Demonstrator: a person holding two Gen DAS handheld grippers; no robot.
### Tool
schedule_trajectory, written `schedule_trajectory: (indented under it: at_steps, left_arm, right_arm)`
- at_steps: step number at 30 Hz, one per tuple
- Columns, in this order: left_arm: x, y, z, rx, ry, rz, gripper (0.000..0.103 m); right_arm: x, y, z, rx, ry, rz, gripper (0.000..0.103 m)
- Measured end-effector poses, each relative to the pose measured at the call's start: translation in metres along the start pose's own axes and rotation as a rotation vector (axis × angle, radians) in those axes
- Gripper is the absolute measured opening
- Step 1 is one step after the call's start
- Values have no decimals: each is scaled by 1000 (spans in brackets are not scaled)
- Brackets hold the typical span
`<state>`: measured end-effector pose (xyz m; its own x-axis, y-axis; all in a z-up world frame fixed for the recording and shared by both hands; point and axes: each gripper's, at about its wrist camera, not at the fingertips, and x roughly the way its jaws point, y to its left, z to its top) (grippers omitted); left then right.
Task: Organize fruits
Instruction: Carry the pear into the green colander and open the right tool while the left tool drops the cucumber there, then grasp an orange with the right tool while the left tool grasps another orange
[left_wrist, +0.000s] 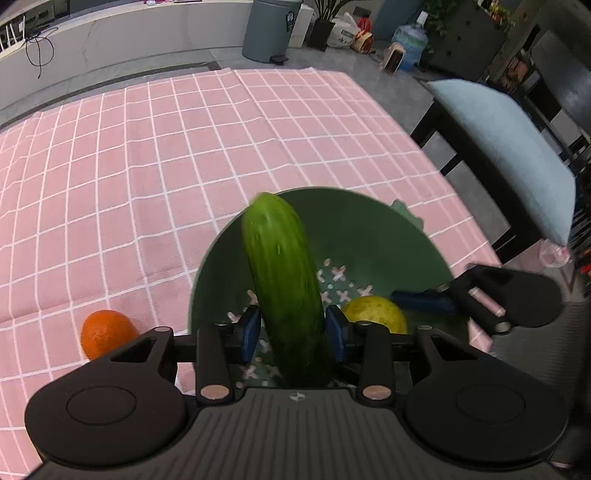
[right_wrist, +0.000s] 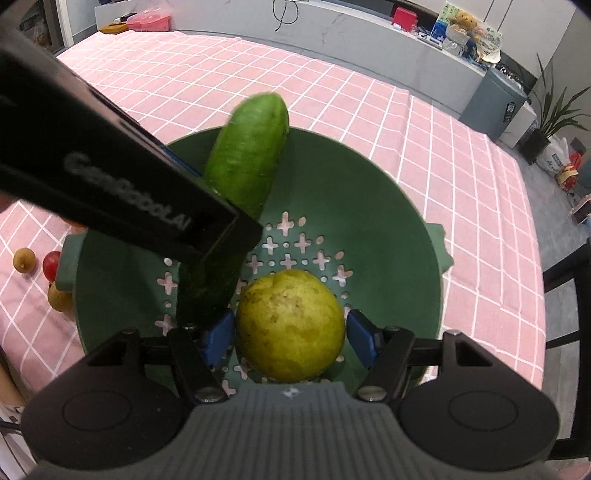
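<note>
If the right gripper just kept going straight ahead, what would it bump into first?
Probably the pear, already between the right gripper's open jaws; beyond it lies the green colander floor. Depth is hard to judge.

Two close wrist views, shared colander (left_wrist: 369, 229)

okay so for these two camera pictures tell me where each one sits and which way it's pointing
Left wrist: rides the left gripper, looking forward and down past its blue pads gripping the cucumber over the green colander; the right gripper's blue finger shows at right.
Right wrist: rides the right gripper, its jaws flanking the yellow pear; the left gripper's body crosses the upper left.
Shared: cucumber, colander, pear, pink checked tablecloth.
</note>
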<state>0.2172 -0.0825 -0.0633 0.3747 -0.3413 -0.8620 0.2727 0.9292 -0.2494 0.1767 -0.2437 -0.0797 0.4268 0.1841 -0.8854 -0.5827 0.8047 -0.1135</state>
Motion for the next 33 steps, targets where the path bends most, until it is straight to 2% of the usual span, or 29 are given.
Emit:
schedule_trajectory:
  at_steps: [3,7,12,19,22,28,33]
  left_arm:
    - [0,-2,-2,12,3,-11,51]
    - [-13,-4,-8,33,-15,-5,53]
    - [-59,0,-23,87,-100,-3,54]
    - [-122,29,-50,119,-198,75,54]
    - [-137,43,-65,116,-210,96,54]
    - [-138,74,-92,83,-189,161,54]
    - [-132,93,-107,78,-182,157,54]
  right_arm:
    - [-9,-1,0,19,-28,-13,77]
    - [-25,0,-4,53,-63,-28,77]
    - [-59,10,-13,153,-171,-18,79]
    - [-96,55,-28,306,-343,48,77]
    - [-103,77,-30,343,-390,64,71]
    - [-107,113,-36,386,-432,90,61]
    - [-90,128,-37,439,-392,101,61]
